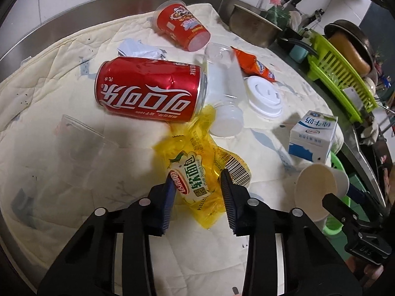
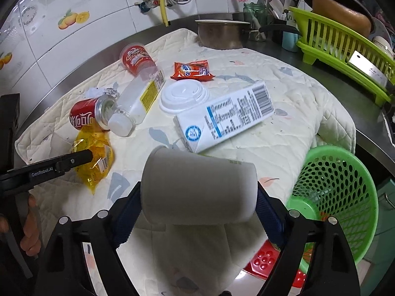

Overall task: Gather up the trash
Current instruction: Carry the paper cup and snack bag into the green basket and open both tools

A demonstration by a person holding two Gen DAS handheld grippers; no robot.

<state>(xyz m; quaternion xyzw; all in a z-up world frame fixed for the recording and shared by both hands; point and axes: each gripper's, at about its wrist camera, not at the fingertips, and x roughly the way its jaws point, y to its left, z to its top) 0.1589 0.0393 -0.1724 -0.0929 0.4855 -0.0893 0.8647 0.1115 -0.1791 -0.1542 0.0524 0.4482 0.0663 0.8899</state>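
My left gripper (image 1: 197,175) is shut on a yellow bread wrapper (image 1: 197,148) that lies on the quilted cloth (image 1: 74,185); its blue pads pinch the wrapper's near end. From the right wrist view the wrapper (image 2: 95,153) shows under the left gripper's fingertips (image 2: 82,157). My right gripper (image 2: 198,185) is shut on a white paper cup (image 2: 197,187), held on its side above the cloth's near edge. The cup (image 1: 316,190) opens toward the left camera. A green mesh basket (image 2: 333,180) stands to the right of the cup, beyond the cloth's edge.
On the cloth lie a Coke can (image 1: 150,88), a clear bottle (image 1: 224,93), a red snack cup (image 1: 182,27), an orange packet (image 1: 254,66), a white lid (image 1: 265,96), a milk carton (image 2: 227,116) and crumpled paper (image 1: 138,49). A steel pot (image 2: 222,33) and green dish rack (image 2: 340,46) stand behind.
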